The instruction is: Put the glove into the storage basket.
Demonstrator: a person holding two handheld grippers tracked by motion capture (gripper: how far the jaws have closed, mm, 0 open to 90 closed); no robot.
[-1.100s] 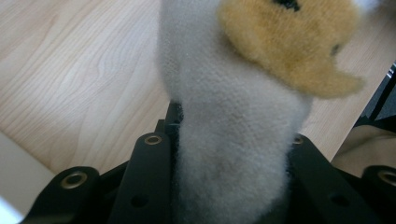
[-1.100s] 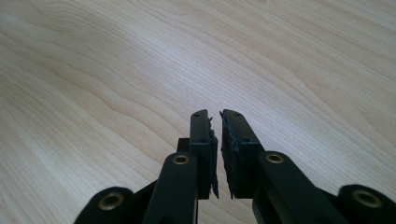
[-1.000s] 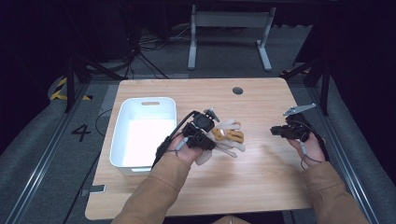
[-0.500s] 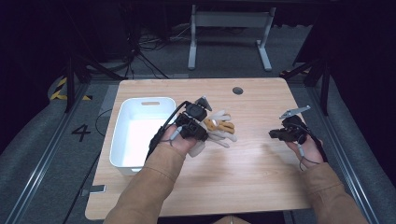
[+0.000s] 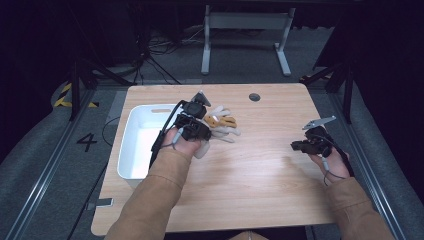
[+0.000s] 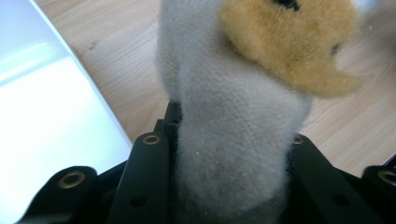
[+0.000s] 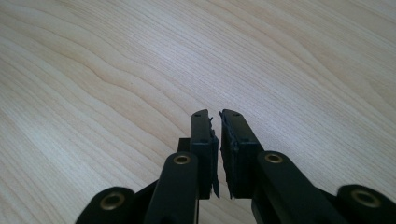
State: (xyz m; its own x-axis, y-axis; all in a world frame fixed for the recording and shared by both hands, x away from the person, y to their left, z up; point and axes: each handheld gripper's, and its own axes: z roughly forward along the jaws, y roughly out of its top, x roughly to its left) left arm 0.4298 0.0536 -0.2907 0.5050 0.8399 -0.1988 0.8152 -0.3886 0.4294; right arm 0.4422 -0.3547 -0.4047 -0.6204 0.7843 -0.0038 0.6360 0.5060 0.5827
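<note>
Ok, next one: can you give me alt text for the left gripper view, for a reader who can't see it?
A grey-white plush toy with a tan fuzzy patch is clamped between the left gripper's two black jaws, close to the camera. Behind it lies a light wooden table, with the white bin at the left of the picture.

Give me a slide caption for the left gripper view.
Left gripper clamps a grey-and-tan plush toy beside the white bin.

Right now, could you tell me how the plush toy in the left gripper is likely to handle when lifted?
The plush toy looks soft: its fuzzy fabric bulges between the left gripper jaws, so it probably squashes rather than slips. Its limbs sprawl on the table, so they will likely dangle. It seems light and unbreakable.
</note>
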